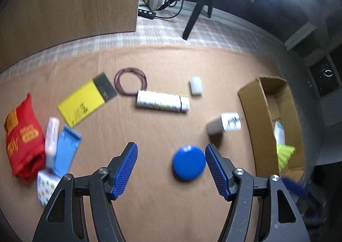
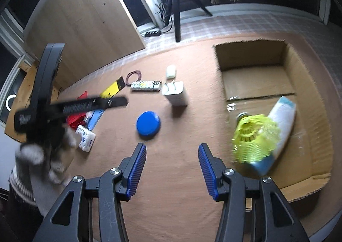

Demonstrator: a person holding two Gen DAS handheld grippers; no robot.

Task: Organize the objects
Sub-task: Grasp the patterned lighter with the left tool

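A cardboard box [image 2: 307, 84] lies open at the right; it also shows in the left wrist view [image 1: 252, 101]. Inside it are a yellow shuttlecock [image 2: 254, 141] and a white-and-blue tube [image 2: 282, 126]. A blue round lid [image 1: 189, 163] lies on the brown mat, also visible in the right wrist view [image 2: 148, 125]. My left gripper [image 1: 171, 169] is open above the mat, the lid just inside its right finger. My right gripper [image 2: 172, 169] is open and empty, left of the box. A white charger [image 2: 175, 93] stands near the lid.
On the mat lie a white patterned tube [image 1: 162, 101], a wire coil [image 1: 130, 80], a white bar [image 1: 196, 85], a yellow packet [image 1: 85, 101], a red bag [image 1: 21, 137], a blue case [image 1: 65, 151] and a tissue pack [image 2: 85, 138]. A tripod [image 2: 176, 7] stands behind.
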